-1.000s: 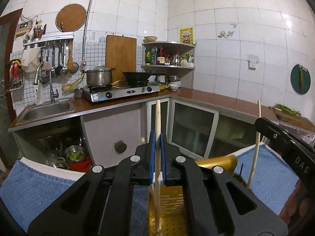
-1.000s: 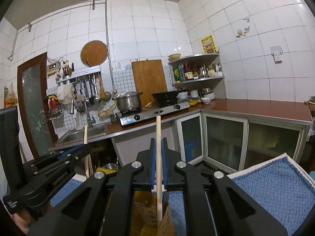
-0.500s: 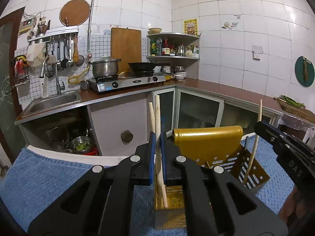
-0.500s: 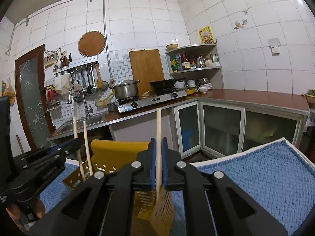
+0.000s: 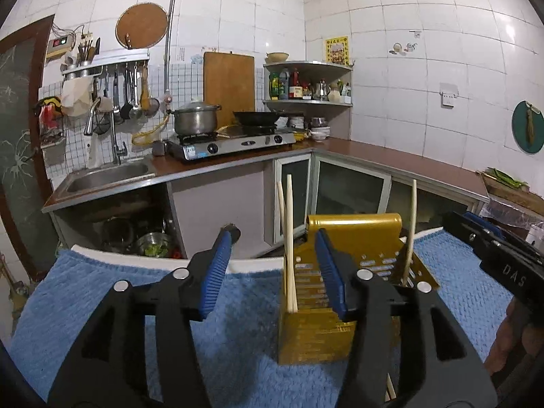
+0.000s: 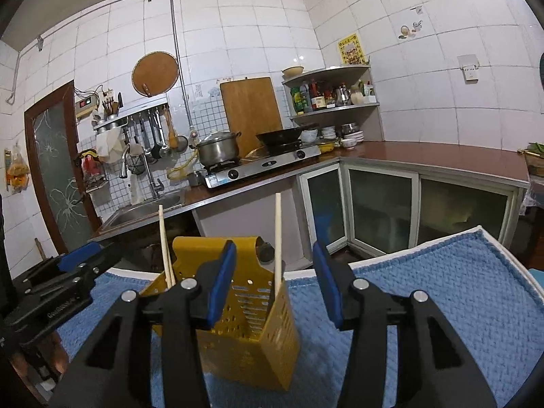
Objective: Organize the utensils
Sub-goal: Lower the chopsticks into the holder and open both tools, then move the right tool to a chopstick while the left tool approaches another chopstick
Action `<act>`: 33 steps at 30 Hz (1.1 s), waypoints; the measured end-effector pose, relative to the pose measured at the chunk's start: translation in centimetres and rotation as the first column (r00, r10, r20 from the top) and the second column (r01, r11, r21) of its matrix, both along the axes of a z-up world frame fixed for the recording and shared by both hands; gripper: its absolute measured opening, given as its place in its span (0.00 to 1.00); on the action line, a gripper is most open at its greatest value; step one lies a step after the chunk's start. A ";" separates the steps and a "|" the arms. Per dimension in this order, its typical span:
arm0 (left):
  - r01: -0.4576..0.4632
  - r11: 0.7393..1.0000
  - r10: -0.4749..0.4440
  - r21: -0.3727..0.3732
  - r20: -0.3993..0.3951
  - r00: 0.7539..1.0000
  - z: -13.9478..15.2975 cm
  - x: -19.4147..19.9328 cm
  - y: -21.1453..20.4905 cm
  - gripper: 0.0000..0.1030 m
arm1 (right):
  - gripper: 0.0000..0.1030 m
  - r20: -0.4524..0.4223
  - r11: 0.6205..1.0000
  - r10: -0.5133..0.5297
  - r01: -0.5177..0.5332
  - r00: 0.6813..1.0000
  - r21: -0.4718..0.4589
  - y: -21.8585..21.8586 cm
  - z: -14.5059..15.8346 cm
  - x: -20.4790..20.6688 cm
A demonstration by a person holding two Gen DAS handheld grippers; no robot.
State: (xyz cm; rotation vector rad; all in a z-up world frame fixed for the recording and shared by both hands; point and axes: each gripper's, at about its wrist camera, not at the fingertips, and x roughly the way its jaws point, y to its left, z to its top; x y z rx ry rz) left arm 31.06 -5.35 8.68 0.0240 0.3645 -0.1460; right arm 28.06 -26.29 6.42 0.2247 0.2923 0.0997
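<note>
Chopsticks: three pale wooden sticks stood in the yellow caddy; a pair point(image 5: 288, 238) leaned together in its near-left compartment, and a single chopstick point(image 5: 410, 227) stood in the right-hand side.
Holder: yellow perforated utensil caddy point(image 5: 353, 234) with a rolled top edge, upright on the blue towel point(image 5: 102, 292); the right wrist view showed it from another side point(image 6: 251, 319), the pair point(image 6: 165, 244) to its left and the single point(image 6: 278, 238) to its right.
Surface: towel spread over a white-edged counter; only the caddy and its sticks were seen on it.
Left hand-held gripper point(image 5: 275, 272): jaws spreading apart, blue pads clear of the pair, which stood between them untouched.
Right hand-held gripper point(image 6: 273, 278): jaws likewise opening, pads clear of the single chopstick standing between them.
Done: all visible chopsticks were delivered upright into the caddy, both grips being let go.
Left to do: judged little; no loose utensil showed on the towel in either view, though the near edge lay hidden behind the gripper bodies. Drawing both hand-held grippers back without knocking the sticks seemed the remaining step.
Risk: the caddy looked light and could tip if a pad caught a stick.
Background: sink, gas stove with pot and wok, far across the kitchen; not part of the work.
</note>
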 end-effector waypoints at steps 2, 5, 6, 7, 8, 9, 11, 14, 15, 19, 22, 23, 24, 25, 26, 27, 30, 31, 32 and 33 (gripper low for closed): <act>-0.006 1.000 0.006 0.004 -0.005 1.000 0.1 -1.0 0.3 0.60 | 0.46 -0.009 1.000 -0.005 0.005 1.000 -0.008 -0.2 0.1 -0.8; -0.011 1.000 0.011 0.010 -0.010 1.000 0.1 -2.5 0.7 0.75 | 0.50 -0.027 1.000 -0.008 0.007 1.000 -0.030 -0.6 0.2 -2.6; -0.010 1.000 0.010 0.013 -0.014 1.000 0.0 -3.1 0.8 0.77 | 0.52 -0.029 0.999 -0.009 0.008 1.000 -0.035 -0.6 0.3 -3.0; -0.011 1.000 0.011 0.015 -0.016 1.000 0.0 -3.5 0.9 0.80 | 0.53 -0.031 0.999 -0.007 0.006 0.999 -0.038 -0.7 0.5 -3.5; -0.011 1.000 0.012 0.015 -0.019 1.000 0.0 -4.1 1.0 0.81 | 0.53 -0.036 0.999 -0.005 0.004 0.999 -0.039 -1.0 0.5 -4.3; -0.007 1.000 0.007 0.013 -0.022 1.000 0.0 -4.7 1.1 0.83 | 0.53 -0.038 0.999 -0.009 0.007 0.999 -0.042 -1.1 0.4 -4.8; -0.004 1.000 0.004 0.016 -0.030 1.000 0.1 -5.8 1.3 0.86 | 0.54 -0.050 0.999 -0.013 0.011 0.999 -0.047 -1.4 0.3 -6.1; -0.001 1.000 0.002 0.014 -0.038 0.999 0.1 -7.4 1.5 0.92 | 0.60 -0.064 0.998 -0.014 0.010 0.998 -0.063 -1.6 0.1 -7.7; 0.000 1.000 0.000 0.014 -0.041 0.999 0.0 -8.0 1.5 0.93 | 0.62 -0.067 0.997 -0.014 0.009 0.998 -0.071 -1.7 0.1 -8.5; 0.007 1.000 -0.006 0.026 -0.056 0.998 -0.2 -10.1 1.2 0.95 | 0.66 -0.080 0.997 -0.017 0.010 0.997 -0.082 -1.9 0.0 -10.9; 0.017 1.000 -0.016 0.024 -0.075 0.997 -0.7 -11.8 1.0 0.95 | 0.67 -0.108 0.997 -0.025 0.017 0.994 -0.079 -2.1 -0.6 -12.2; 0.021 1.000 -0.019 0.023 -0.081 0.997 -1.0 -12.2 0.9 0.95 | 0.67 -0.116 0.996 -0.028 0.018 0.993 -0.084 -2.1 -0.9 -12.6; 0.025 0.999 -0.023 0.024 -0.088 0.996 -1.2 -12.6 0.8 0.95 | 0.67 -0.122 0.995 -0.035 0.024 0.992 -0.094 -1.9 -1.1 -12.8; 0.027 0.999 -0.025 0.025 -0.091 0.996 -1.5 -12.9 0.8 0.95 | 0.67 -0.130 0.994 -0.046 0.032 0.990 -0.108 -1.8 -1.5 -13.2; 0.029 0.999 -0.026 0.028 -0.097 0.995 -2.0 -13.3 0.7 0.95 | 0.67 -0.141 0.992 -0.052 0.035 0.989 -0.118 -1.8 -2.0 -13.5; 0.031 0.999 -0.028 0.029 -0.105 0.994 -2.4 -13.6 0.6 0.95 | 0.67 -0.146 0.992 -0.054 0.036 0.988 -0.122 -1.8 -2.3 -13.8; 0.034 0.999 -0.030 0.031 -0.131 0.991 -3.7 -14.2 0.6 0.95 | 0.67 -0.173 0.990 -0.073 0.051 0.982 -0.131 -2.1 -3.9 -14.6; 0.034 0.999 -0.030 0.030 -0.139 0.990 -4.1 -14.3 0.6 0.95 | 0.67 -0.182 0.990 -0.080 0.057 0.980 -0.132 -2.3 -4.3 -14.9; 0.036 0.999 -0.032 0.027 -0.152 0.988 -4.6 -14.4 0.7 0.95 | 0.67 -0.191 0.990 -0.086 0.062 0.978 -0.130 -2.5 -4.7 -15.1; 0.038 0.999 -0.034 0.026 -0.164 0.986 -5.1 -14.6 0.6 0.95 | 0.67 -0.206 0.989 -0.094 0.068 0.974 -0.128 -2.7 -5.2 -15.3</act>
